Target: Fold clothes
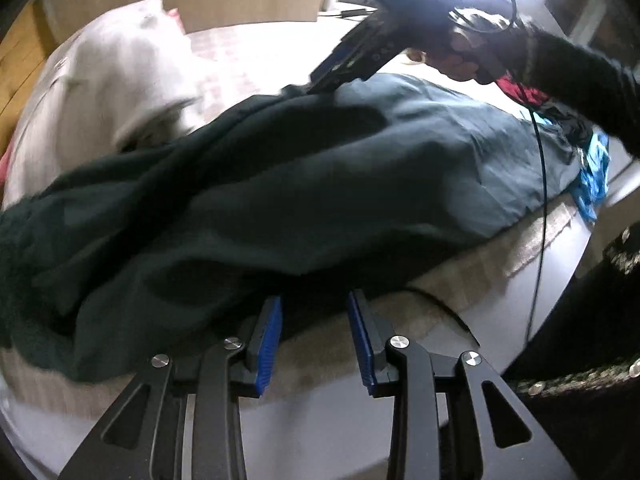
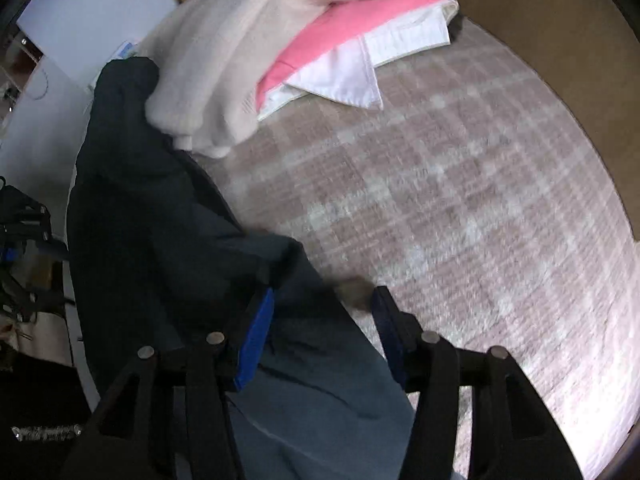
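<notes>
A dark green garment (image 1: 280,184) lies spread and rumpled across the checked bed cover (image 2: 440,200). My left gripper (image 1: 316,312) stands open at the garment's near hem; cloth reaches between the blue pads (image 1: 272,324), which do not press on it. My right gripper (image 2: 324,320) is open over the garment's (image 2: 160,240) far edge, with a fold of dark cloth lying loose between its jaws. In the left wrist view the right gripper (image 1: 320,82), held by a hand in a dark sleeve (image 1: 580,76), points down at that far edge.
A folded pile of cream (image 2: 224,40), pink (image 2: 352,20) and white (image 2: 360,76) clothes sits at the bed's far side, touching the garment. Blue (image 1: 596,176) and red (image 1: 520,88) clothes lie heaped to the right. A black cable (image 1: 542,200) hangs from the right hand.
</notes>
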A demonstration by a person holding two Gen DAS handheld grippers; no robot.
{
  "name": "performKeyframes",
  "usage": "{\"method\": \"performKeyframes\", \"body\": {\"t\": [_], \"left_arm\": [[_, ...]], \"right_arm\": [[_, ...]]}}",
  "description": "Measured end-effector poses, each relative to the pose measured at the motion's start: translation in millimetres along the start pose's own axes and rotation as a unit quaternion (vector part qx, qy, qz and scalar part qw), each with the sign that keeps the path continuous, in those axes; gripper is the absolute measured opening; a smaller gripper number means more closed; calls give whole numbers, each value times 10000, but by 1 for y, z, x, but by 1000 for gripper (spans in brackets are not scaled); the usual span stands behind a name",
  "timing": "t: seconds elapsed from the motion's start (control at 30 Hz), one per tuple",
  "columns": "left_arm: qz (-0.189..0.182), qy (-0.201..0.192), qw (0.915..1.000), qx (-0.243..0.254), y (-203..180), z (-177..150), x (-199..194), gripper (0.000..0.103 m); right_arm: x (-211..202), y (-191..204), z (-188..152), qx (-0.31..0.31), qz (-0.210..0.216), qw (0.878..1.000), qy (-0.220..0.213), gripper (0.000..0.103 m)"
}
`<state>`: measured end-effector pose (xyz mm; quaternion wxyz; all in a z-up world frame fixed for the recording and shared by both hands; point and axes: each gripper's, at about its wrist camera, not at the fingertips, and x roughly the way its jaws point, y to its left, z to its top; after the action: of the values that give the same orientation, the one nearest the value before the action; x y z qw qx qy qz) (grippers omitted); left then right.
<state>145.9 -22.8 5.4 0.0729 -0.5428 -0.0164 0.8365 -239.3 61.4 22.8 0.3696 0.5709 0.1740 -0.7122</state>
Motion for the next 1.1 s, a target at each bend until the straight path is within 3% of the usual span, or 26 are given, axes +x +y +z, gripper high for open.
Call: {"method": "performKeyframes", "body": {"t": [0.03, 0.1, 0.2, 0.27, 0.3, 0.4, 0.6, 0.67, 0.73, 0.9, 0.97, 1.0, 1.03, 1.1], "left_arm": [[158, 23, 9998, 89, -1, 4, 5, 32], [330, 84, 9992, 189, 0, 10, 15, 32], [315, 32, 9988, 374, 4, 14, 21, 32], [367, 39, 9982, 477, 7, 16, 20, 13], [320, 111, 9986, 401, 12, 17, 18, 1], [-39, 216, 9997, 57, 32, 13, 1, 0], [-79, 204, 9998, 18, 47, -5, -38, 0], [148, 190, 9997, 90, 51, -4, -39, 4], [346, 188, 9991, 171, 53, -3, -36, 24], [438, 323, 9943, 912, 36, 0, -14, 30], [479, 412, 9932, 977, 40, 0, -3, 27], [491, 403, 9939, 896, 44, 1, 0, 8], [525, 356, 9947, 809, 49, 2, 0, 3], [463, 309, 9966, 612, 61, 4, -8, 3]], "right_arm": [[0, 3, -1, -59, -2, 10000, 17, 41], [0, 4, -1, -71, -49, 10000, 50, 22], [0, -6, -2, 290, 161, 9994, 45, 10], [-1, -9, -4, 376, 162, 9992, -1, 7], [-1, -9, -5, 401, 126, 9991, -36, 6], [-8, -5, -8, 382, -99, 9990, -190, 5], [-30, -18, -7, 831, 18, 9949, -572, 4], [-25, -14, -8, 774, -50, 9959, -470, 4], [-17, -9, -11, 697, -118, 9970, -326, 4], [-10, -4, -14, 688, -107, 9975, -156, 5], [-10, -4, -16, 733, -108, 9971, -144, 5], [-10, -4, -16, 755, -119, 9970, -146, 5], [-11, -5, -17, 775, -136, 9968, -147, 5], [-13, -6, -19, 800, -191, 9965, -138, 5]]}}
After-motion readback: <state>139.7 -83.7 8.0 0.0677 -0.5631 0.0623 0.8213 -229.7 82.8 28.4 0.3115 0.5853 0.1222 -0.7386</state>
